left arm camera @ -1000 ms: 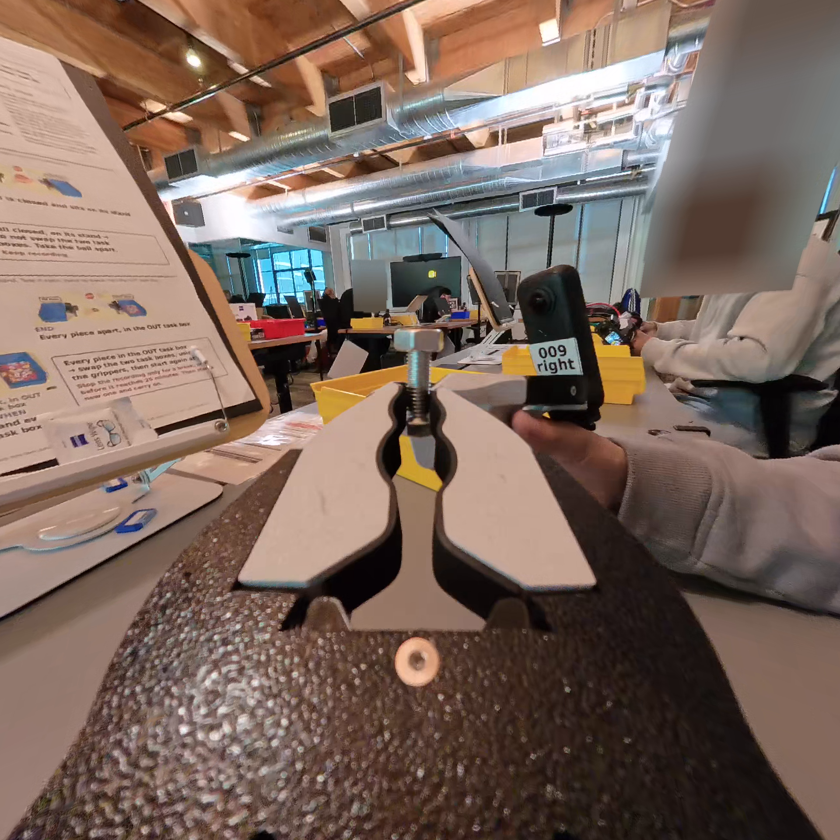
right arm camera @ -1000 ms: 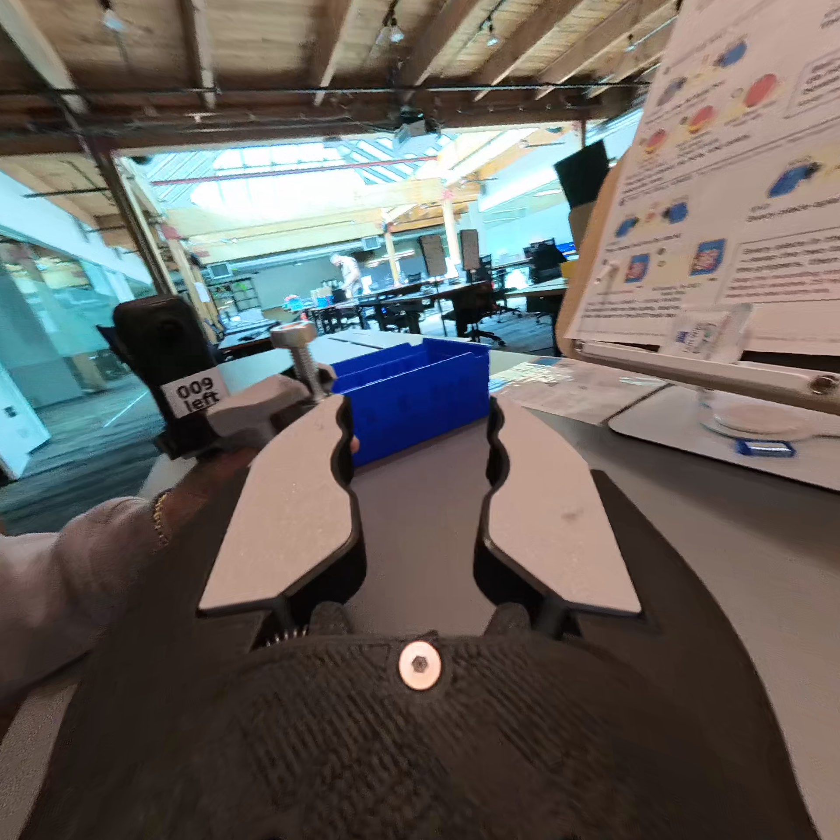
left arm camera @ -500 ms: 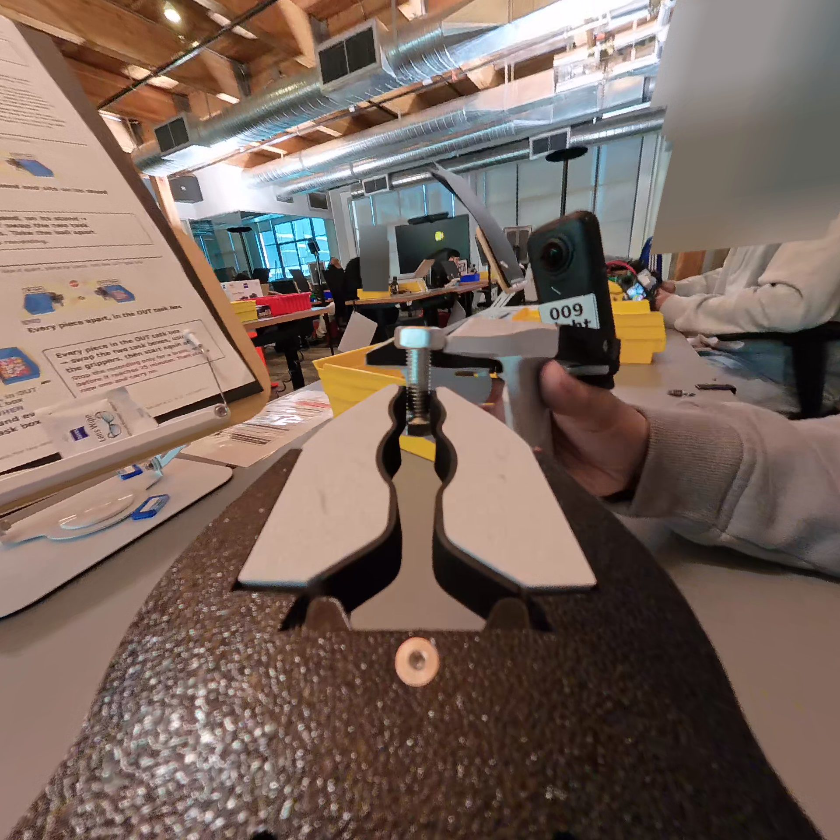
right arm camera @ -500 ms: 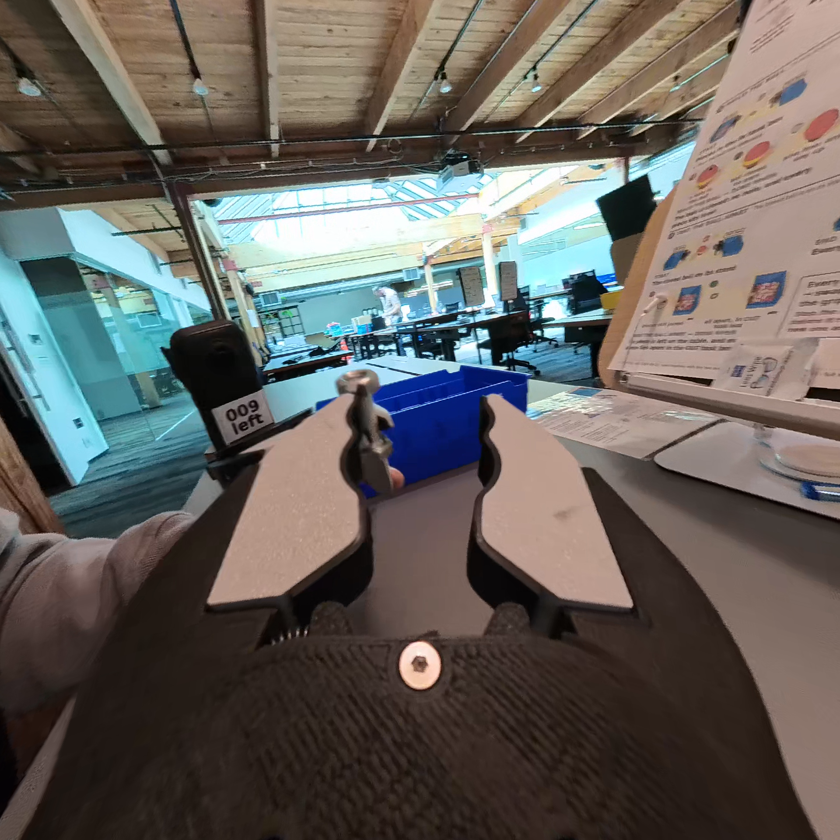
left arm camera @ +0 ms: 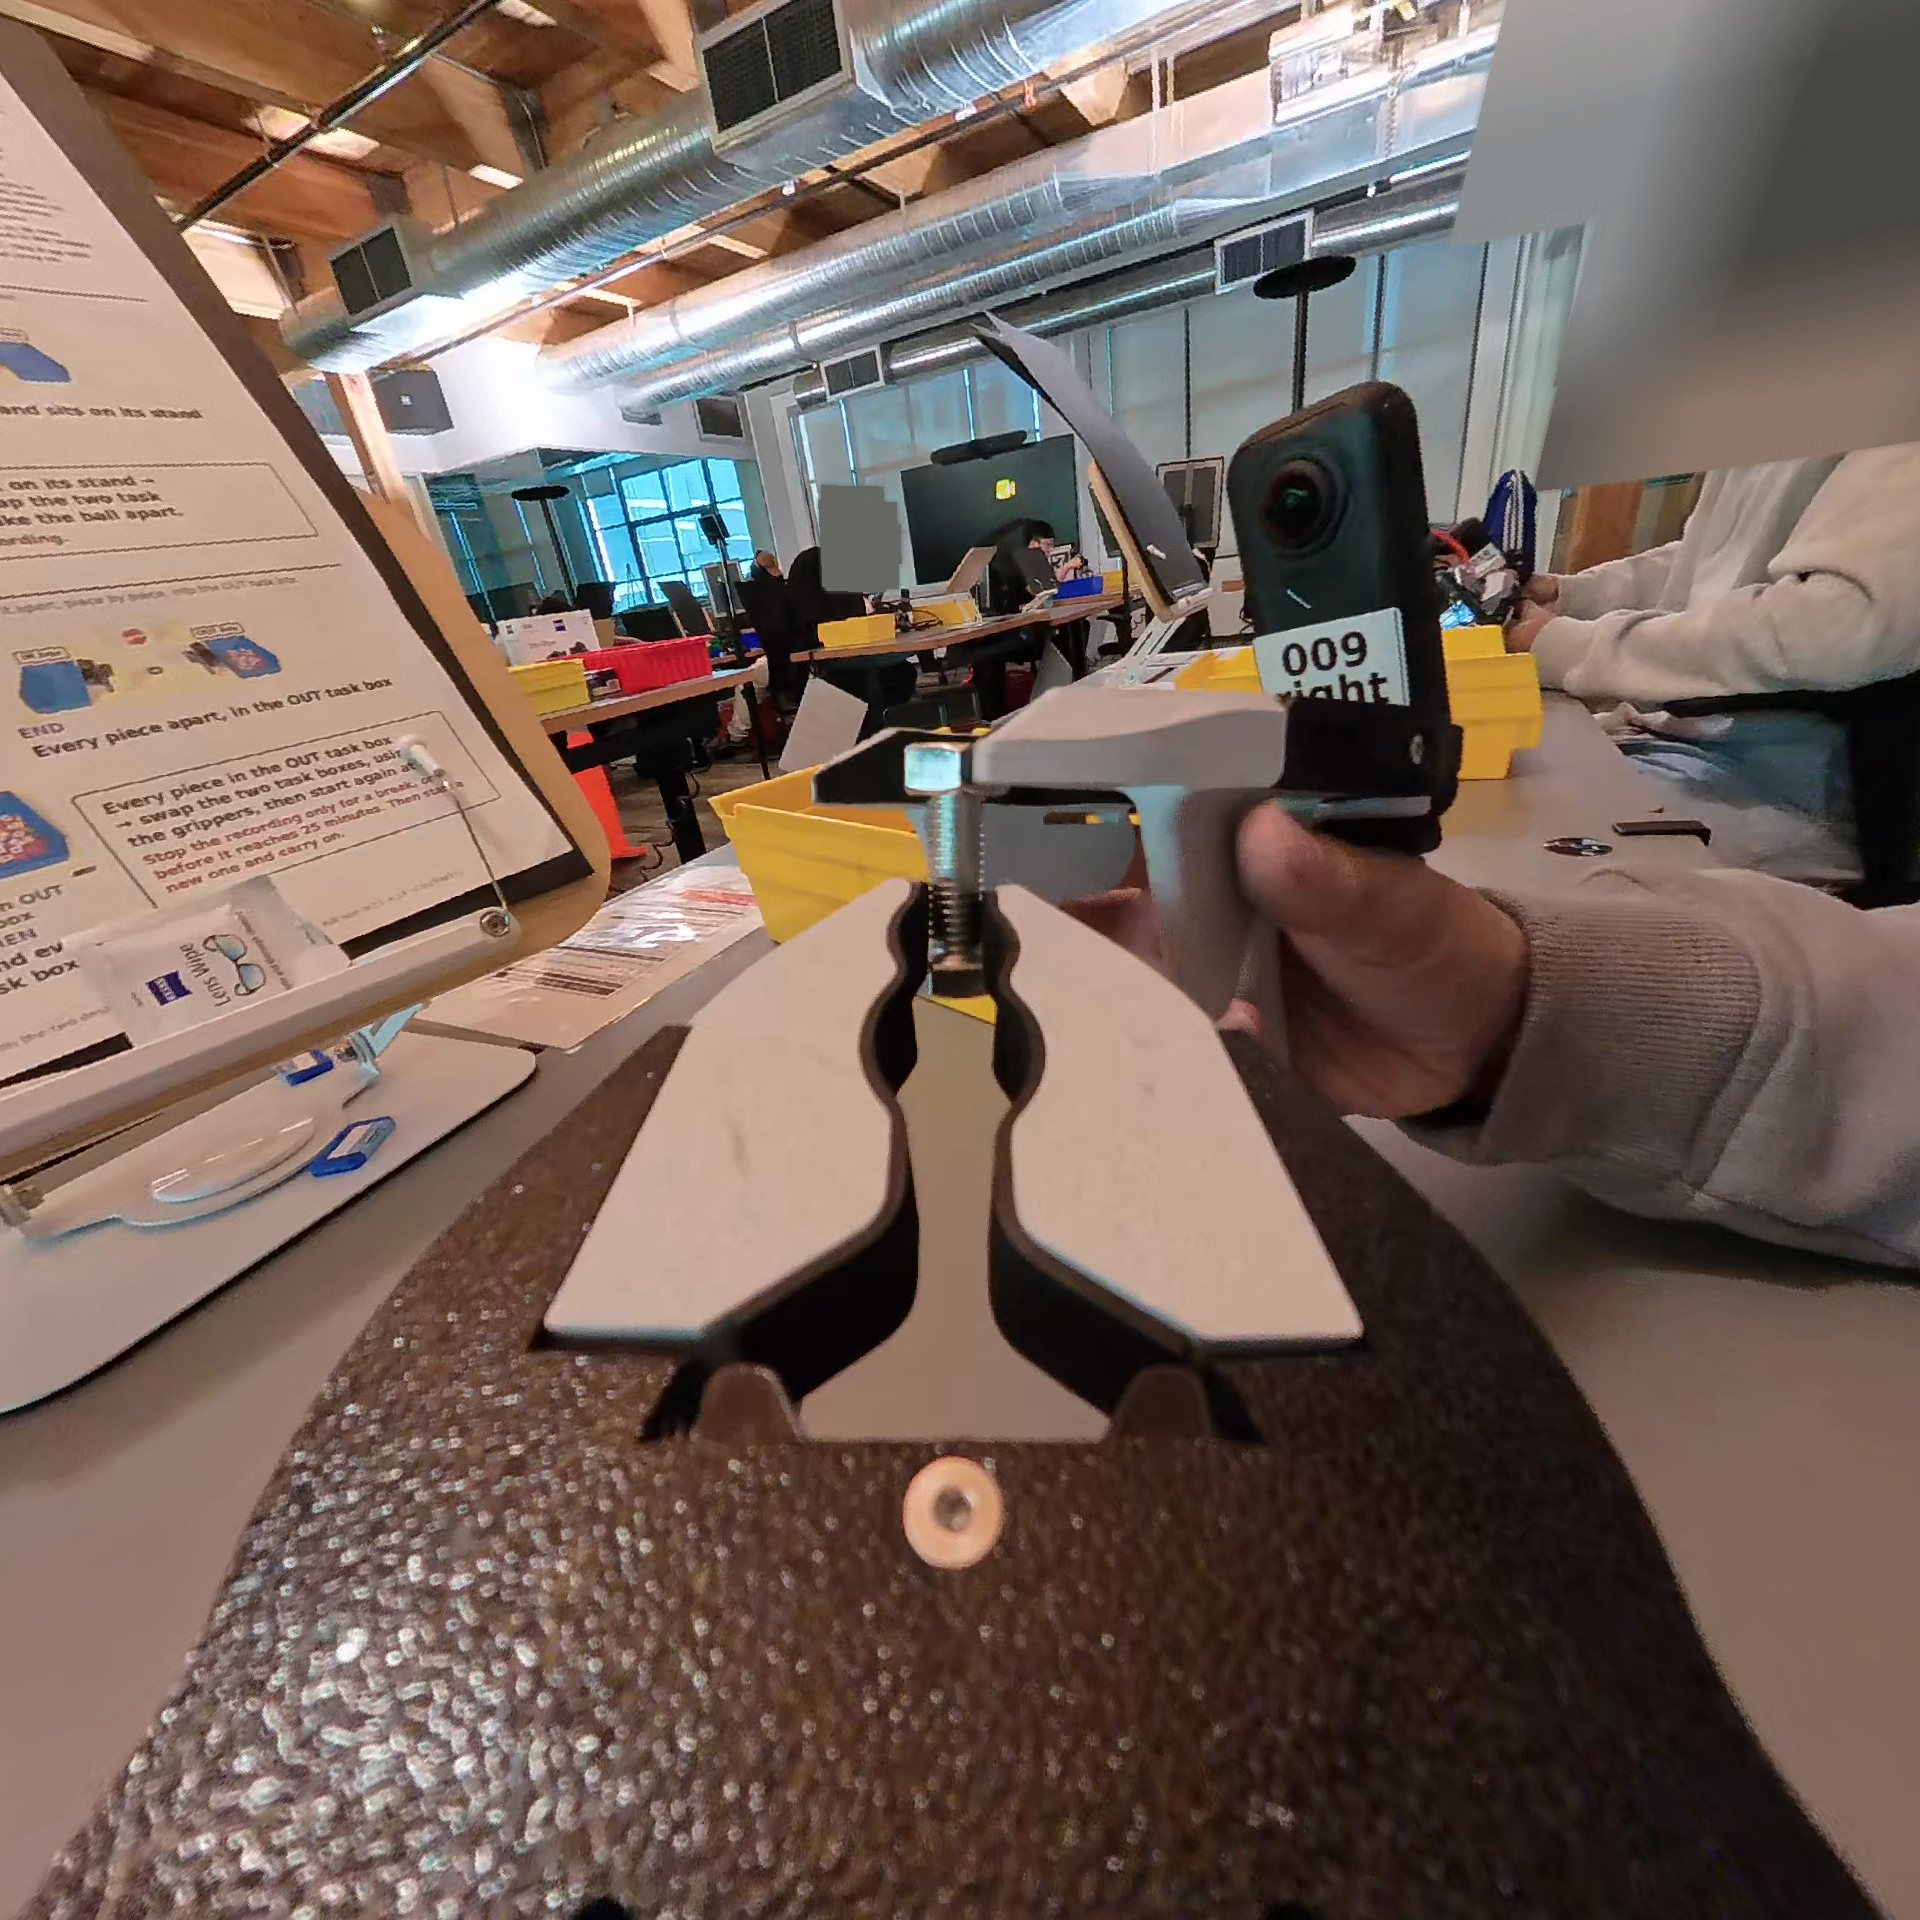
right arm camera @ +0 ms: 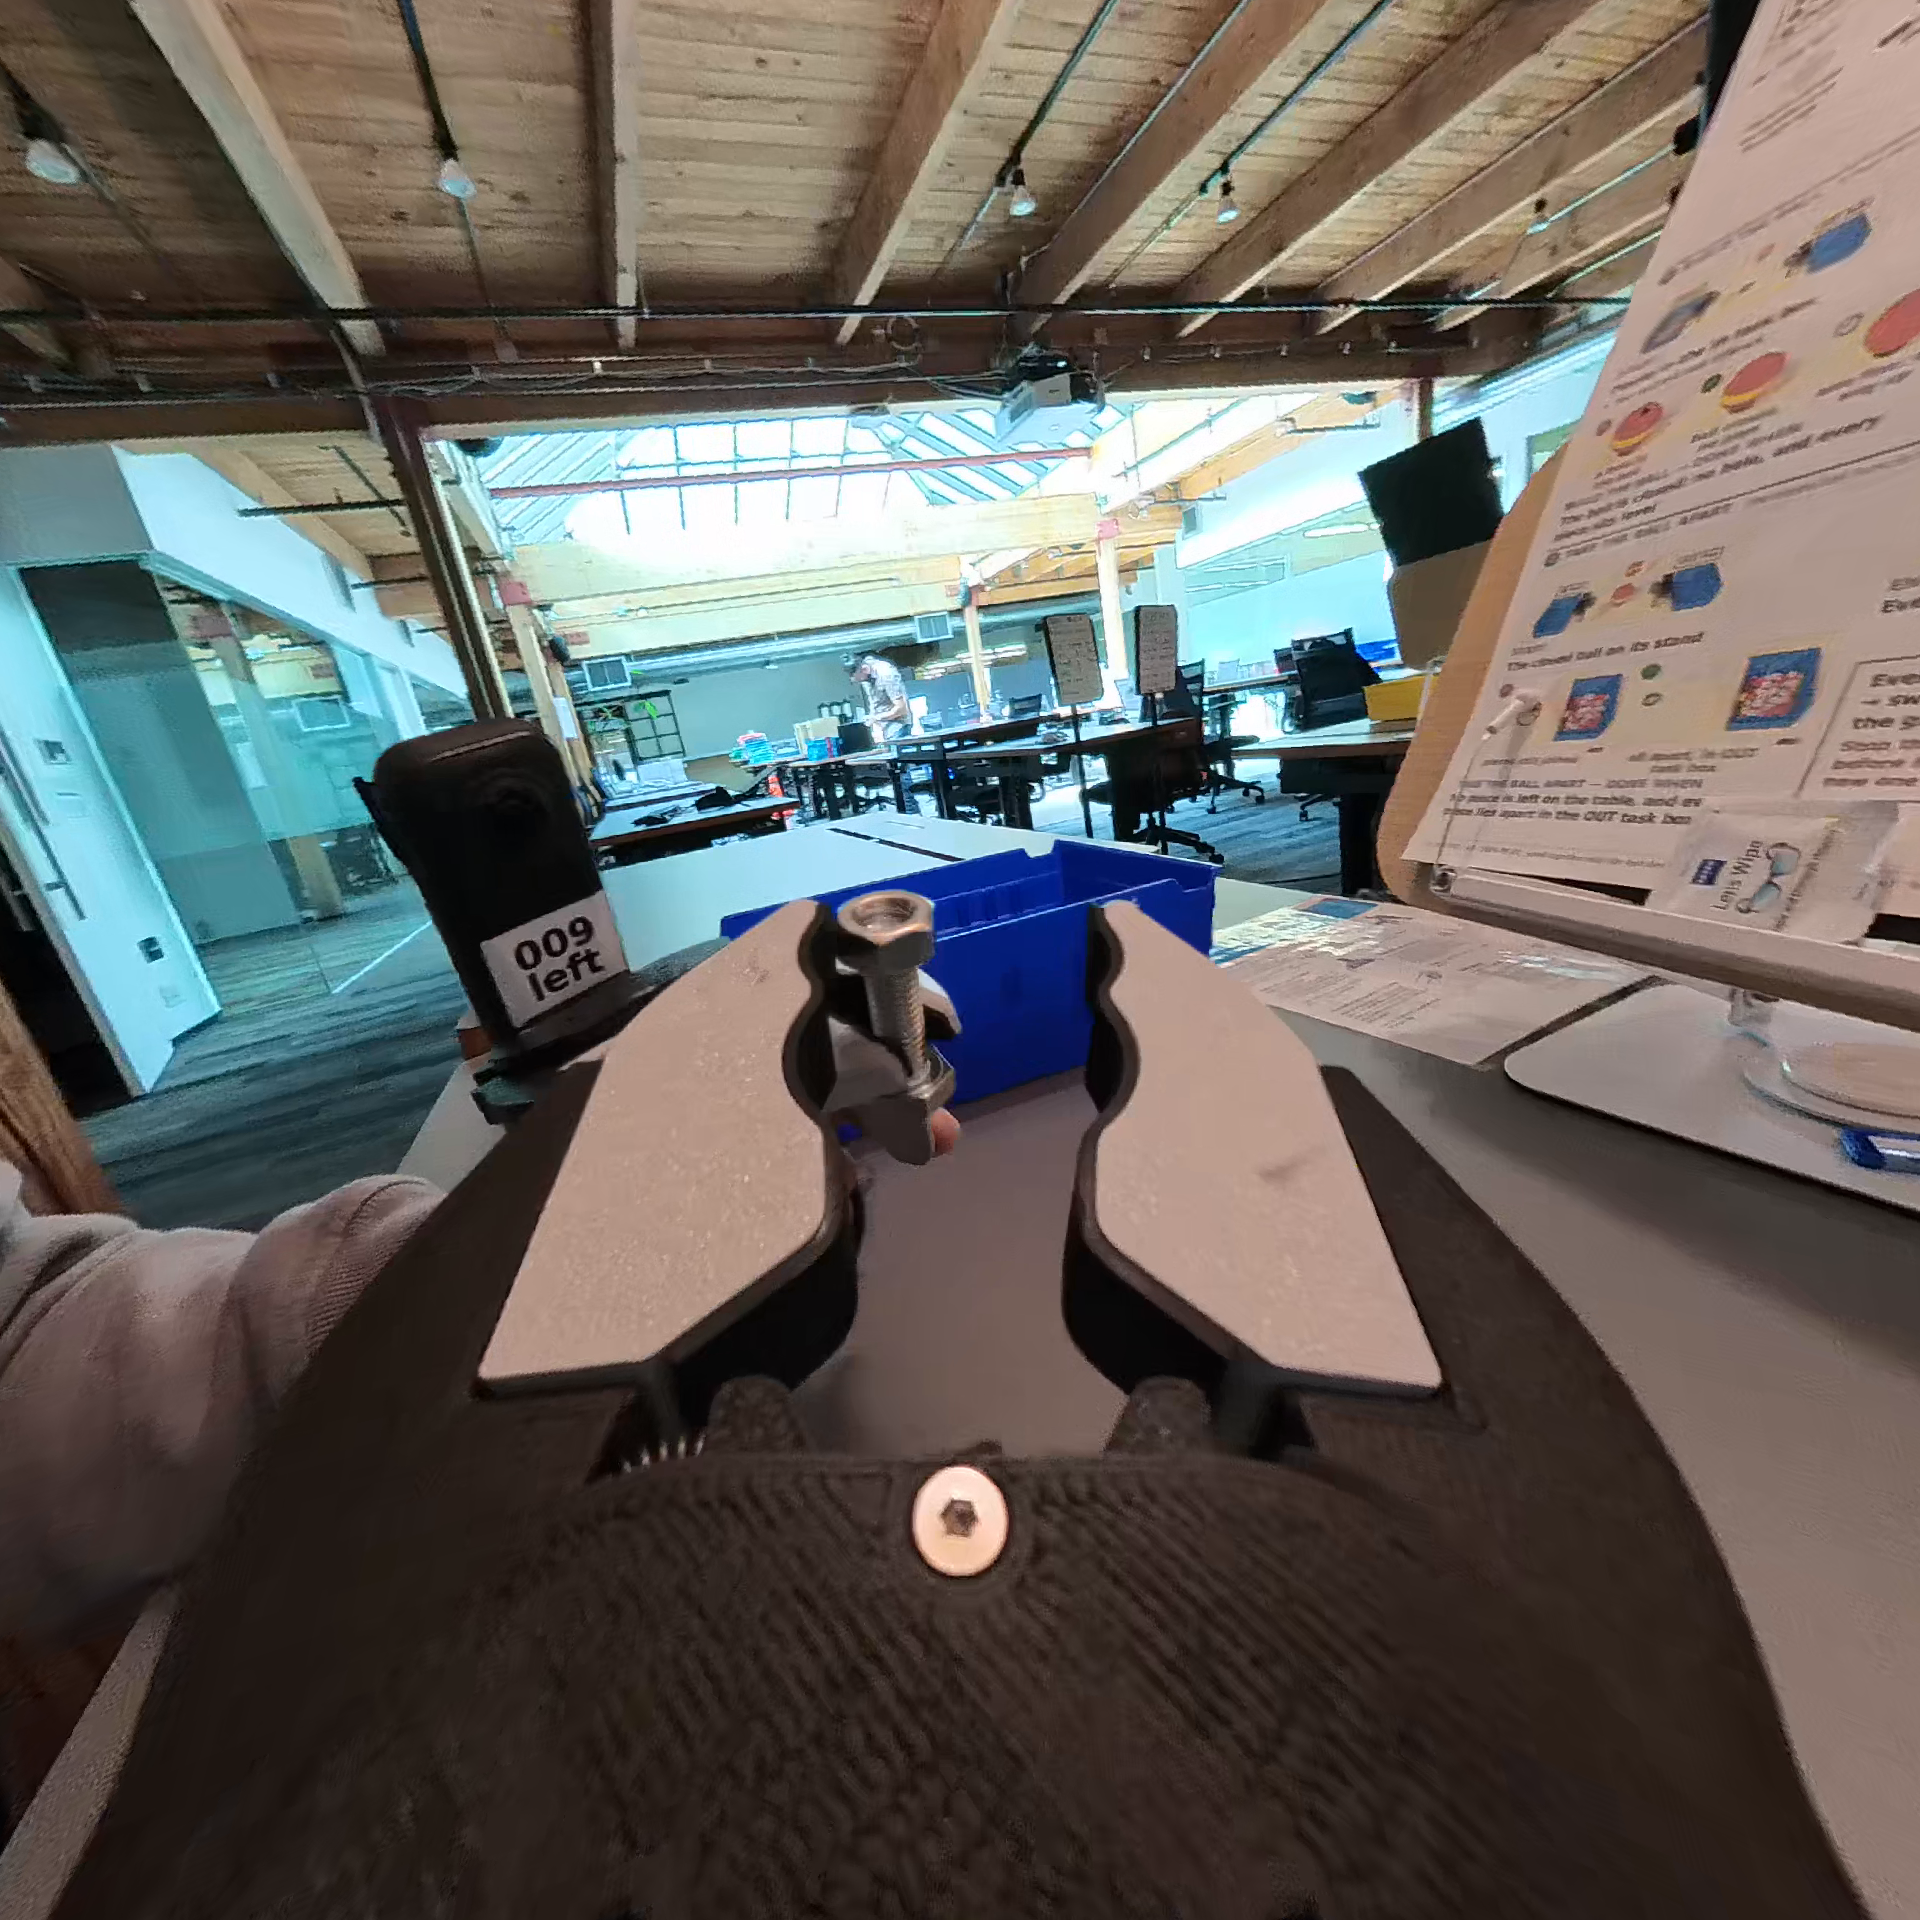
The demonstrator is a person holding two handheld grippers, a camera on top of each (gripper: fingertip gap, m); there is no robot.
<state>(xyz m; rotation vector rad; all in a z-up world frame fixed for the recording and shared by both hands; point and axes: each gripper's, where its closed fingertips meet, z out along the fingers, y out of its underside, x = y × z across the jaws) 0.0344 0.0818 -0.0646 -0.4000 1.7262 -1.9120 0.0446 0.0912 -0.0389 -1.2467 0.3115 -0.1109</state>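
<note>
My left gripper (left arm camera: 951, 935) is shut on the threaded shank of a silver hex bolt (left arm camera: 948, 852) and holds it upright, head up, above the grey table (left arm camera: 1662, 1403). The bolt also shows in the right wrist view (right arm camera: 896, 997), with a nut (right arm camera: 927, 1086) near its lower end at the left gripper's fingertips (right arm camera: 883, 1117). My right gripper (right arm camera: 956, 935) is open. The bolt head (right arm camera: 886, 925) stands between its fingers, close beside the left finger (right arm camera: 727, 1039), with a wide gap to the right finger (right arm camera: 1195, 1049). In the left wrist view the right gripper (left arm camera: 966, 774) reaches the bolt head from the right.
A blue bin (right arm camera: 1049, 966) stands on the table behind the bolt. A yellow bin (left arm camera: 810, 862) is beyond the left gripper. An instruction board on a stand (left arm camera: 208, 675) is at the table's edge, with a white base plate (right arm camera: 1662, 1070). A person's sleeve (left arm camera: 1714, 1039) is at right. The grippers are tip to tip, or close to it.
My right gripper has moved in to the bolt and its jaws have narrowed a little; the bolt head now stands between its fingers. My left gripper has kept its hold on the bolt.
</note>
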